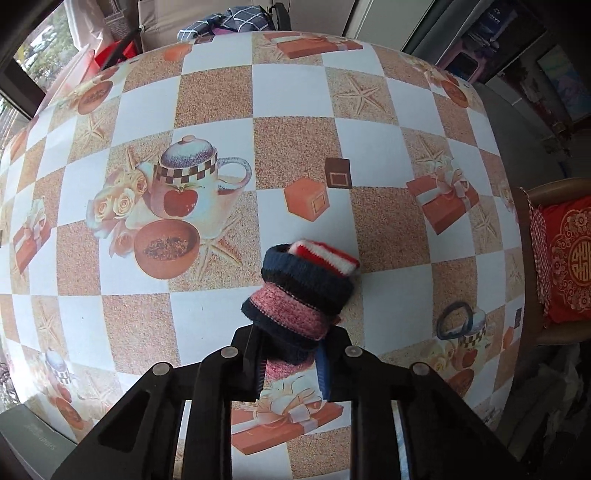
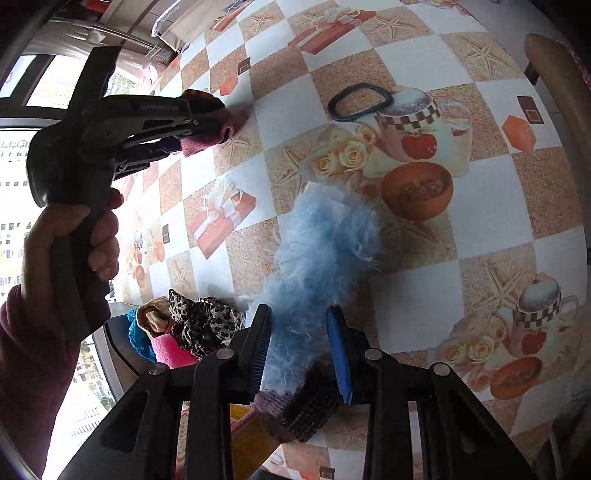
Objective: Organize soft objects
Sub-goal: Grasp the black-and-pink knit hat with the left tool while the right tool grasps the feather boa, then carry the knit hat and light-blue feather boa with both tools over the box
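My left gripper (image 1: 290, 356) is shut on a knitted band (image 1: 306, 299) with navy, pink and red-white stripes, held just above the patterned tablecloth (image 1: 221, 92). The same gripper (image 2: 207, 125) shows in the right wrist view, holding that band (image 2: 218, 122). My right gripper (image 2: 299, 347) is shut on a fluffy light-blue piece (image 2: 317, 243) whose dark knitted end (image 2: 303, 406) sits between the fingers. A black hair ring (image 2: 360, 101) lies on the table beyond it; it also shows in the left wrist view (image 1: 456, 319).
A pile of soft items, leopard-print scrunchie (image 2: 207, 321), tan, blue and pink pieces (image 2: 155, 332), sits at the table's near left edge. A chair with a red cushion (image 1: 569, 258) stands at the right. Folded checked cloth (image 1: 236, 18) lies beyond the far edge.
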{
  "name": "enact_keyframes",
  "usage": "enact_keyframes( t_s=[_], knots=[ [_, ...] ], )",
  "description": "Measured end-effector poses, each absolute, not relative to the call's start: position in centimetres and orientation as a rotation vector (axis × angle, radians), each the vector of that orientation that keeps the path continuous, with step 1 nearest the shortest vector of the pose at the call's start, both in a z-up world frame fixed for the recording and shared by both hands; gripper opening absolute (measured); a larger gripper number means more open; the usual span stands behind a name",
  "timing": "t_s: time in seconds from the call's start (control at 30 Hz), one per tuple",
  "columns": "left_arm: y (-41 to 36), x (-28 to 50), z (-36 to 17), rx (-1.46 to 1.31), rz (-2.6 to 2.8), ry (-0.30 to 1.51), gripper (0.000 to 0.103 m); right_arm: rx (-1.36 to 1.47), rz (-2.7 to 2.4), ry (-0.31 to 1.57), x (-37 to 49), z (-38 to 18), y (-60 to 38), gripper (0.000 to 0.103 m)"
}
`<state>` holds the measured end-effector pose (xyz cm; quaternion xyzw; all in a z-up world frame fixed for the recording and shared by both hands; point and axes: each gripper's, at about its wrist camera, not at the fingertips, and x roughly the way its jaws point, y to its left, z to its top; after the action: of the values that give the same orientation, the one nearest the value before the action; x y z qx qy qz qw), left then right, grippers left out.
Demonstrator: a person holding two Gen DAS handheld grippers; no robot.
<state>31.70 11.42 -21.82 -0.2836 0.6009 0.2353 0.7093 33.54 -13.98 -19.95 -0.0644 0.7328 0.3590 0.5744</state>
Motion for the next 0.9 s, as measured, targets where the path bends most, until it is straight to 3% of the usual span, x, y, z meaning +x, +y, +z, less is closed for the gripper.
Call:
enact_keyframes(
  t_s=[0.1,0.2,0.3,0.37,0.43,0.9],
  knots=[
    [11.1,30.4,-20.3,-0.604,0.533,1.308,0.024,-0.166,0.811,1.744,33.4,-21.1,-13.5,0.038],
    [10.6,28.9,-18.7,-0.575,0.533,1.288,0.024,-0.165,0.739,1.733,33.9,-22.0,-12.9,0.084],
    [10.5,27.3,-17.5,-0.546,0.535,1.293,0.024,-0.21,0.746,1.719,33.5,-22.7,-11.5,0.084],
    [10.0,26.5,-17.2,-0.549,0.53,1.301,0.024,-0.301,0.744,1.691,33.0,-23.1,-10.4,0.077],
    [9.5,25.2,-16.9,-0.553,0.522,1.307,0.024,-0.368,0.758,1.676,32.3,-23.5,-9.6,0.029],
    [6.3,18.0,-13.0,-0.556,0.504,1.257,0.024,-0.298,0.88,1.596,31.9,-16.6,-9.9,0.028]
  ],
)
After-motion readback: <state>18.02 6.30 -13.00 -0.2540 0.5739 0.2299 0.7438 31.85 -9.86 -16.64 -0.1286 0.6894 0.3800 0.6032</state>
